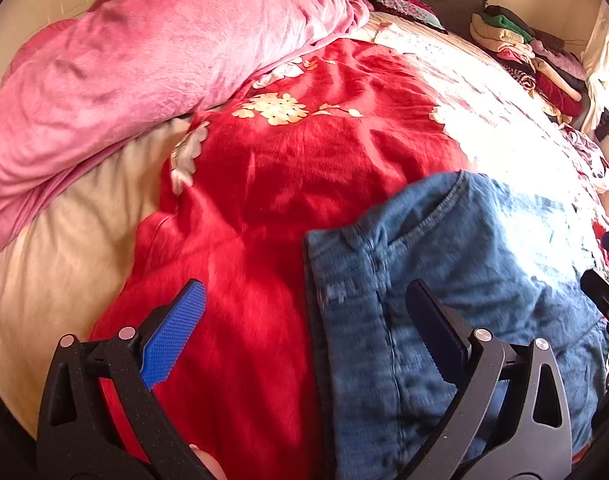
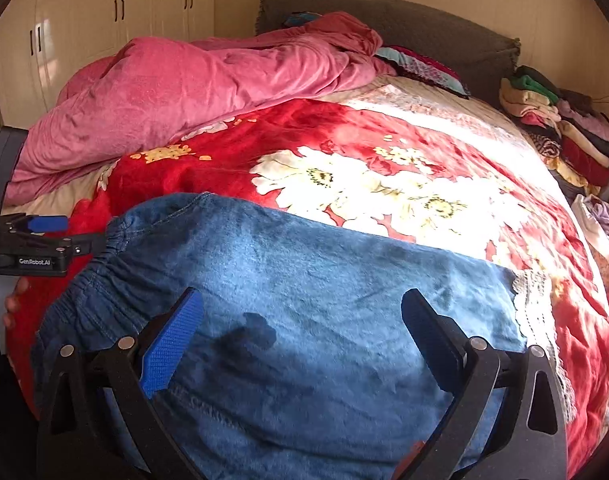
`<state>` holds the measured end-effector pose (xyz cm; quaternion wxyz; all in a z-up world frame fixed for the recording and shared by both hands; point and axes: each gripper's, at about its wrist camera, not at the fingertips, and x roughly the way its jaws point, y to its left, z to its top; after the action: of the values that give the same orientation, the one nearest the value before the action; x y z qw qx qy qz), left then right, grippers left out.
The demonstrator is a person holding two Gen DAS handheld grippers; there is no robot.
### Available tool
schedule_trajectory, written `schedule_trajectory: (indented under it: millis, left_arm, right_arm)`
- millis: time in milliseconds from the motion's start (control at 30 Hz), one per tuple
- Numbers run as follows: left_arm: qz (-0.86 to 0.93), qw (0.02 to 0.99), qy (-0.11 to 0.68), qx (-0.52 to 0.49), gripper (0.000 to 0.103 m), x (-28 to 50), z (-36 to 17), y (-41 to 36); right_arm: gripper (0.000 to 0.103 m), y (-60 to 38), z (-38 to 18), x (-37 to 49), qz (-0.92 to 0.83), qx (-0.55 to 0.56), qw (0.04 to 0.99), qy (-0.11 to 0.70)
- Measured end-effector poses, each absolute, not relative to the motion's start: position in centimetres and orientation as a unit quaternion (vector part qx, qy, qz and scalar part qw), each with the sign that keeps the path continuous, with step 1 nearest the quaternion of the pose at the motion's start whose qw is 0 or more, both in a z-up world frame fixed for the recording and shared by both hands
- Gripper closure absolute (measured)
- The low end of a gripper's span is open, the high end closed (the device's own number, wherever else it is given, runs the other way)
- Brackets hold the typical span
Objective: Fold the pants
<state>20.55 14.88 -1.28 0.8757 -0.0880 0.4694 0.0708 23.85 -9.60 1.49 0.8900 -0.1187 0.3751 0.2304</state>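
The left gripper [image 1: 306, 312] has its fingers spread wide and holds nothing: the blue-padded finger [image 1: 172, 332] hangs over the red blanket [image 1: 288, 168] at about 7 o'clock in the left wrist view, and the dark finger [image 1: 436, 328] sits above the pants [image 1: 464, 264] at about 5 o'clock; whether either tip touches the cloth cannot be told. The right gripper [image 2: 302, 318] is likewise spread wide and empty, both fingers over the blue denim, the blue pad [image 2: 170, 340] at 7 o'clock and the dark finger [image 2: 432, 336] at 5 o'clock. In the right wrist view the pants [image 2: 304, 280] lie across the near side of the bed, filling the lower middle, with the gathered elastic waistband [image 2: 88, 280] toward 9 o'clock and a lace-trimmed edge [image 2: 532, 312] toward 3 o'clock. The left gripper [image 2: 44, 236] shows at 9 o'clock, just beside the waistband. Beyond the pants, the red blanket [image 2: 344, 136] with white flowers spreads toward 12 o'clock. A pink quilt [image 2: 184, 100] is heaped at 10 to 11 o'clock, a stack of folded clothes [image 2: 556, 128] sits at 2 o'clock, and cream wardrobe doors [image 2: 104, 12] stand at 11 o'clock.
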Motion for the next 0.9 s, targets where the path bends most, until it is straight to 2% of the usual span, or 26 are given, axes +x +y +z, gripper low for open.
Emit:
schedule_trajectory:
  millis: [200, 233, 333, 400, 533, 833, 900]
  left_arm:
    - [0.05, 0.871, 0.479, -0.094, 0.009, 23.7, -3.1, 15.6]
    - [0.049, 0.87, 0.482, -0.091, 0.015, 24.0, -3.4, 15.6]
    - [0.007, 0.87, 0.479, -0.118, 0.054, 24.4, -3.9, 15.6]
    - [0.006, 0.878, 0.468, -0.098, 0.069, 24.0, -3.6, 14.9]
    - [0.0, 0.895, 0.44, -0.073, 0.074, 22.5, -2.2, 14.2]
    - [-0.045, 0.915, 0.396, -0.058, 0.075, 19.2, 1.6, 12.8]
    - [-0.049, 0.917, 0.392, -0.058, 0.075, 18.9, 1.9, 12.7]
  right_arm:
    - [0.004, -7.5, 0.6, 28.0, 0.253, -0.138, 0.875, 0.39]
    - [0.004, -7.2, 0.4, 28.6, 0.257, -0.144, 0.872, 0.391]
    - [0.004, -6.3, -0.1, 30.2, 0.266, -0.161, 0.866, 0.391]
    - [0.004, -5.9, -0.7, 31.2, 0.267, -0.171, 0.861, 0.398]
    - [0.004, -5.1, -1.3, 32.3, 0.285, -0.184, 0.847, 0.409]
    - [0.005, -2.0, -2.0, 32.1, 0.326, -0.279, 0.823, 0.373]
    - [0.01, -1.4, -2.3, 31.5, 0.336, -0.296, 0.816, 0.365]
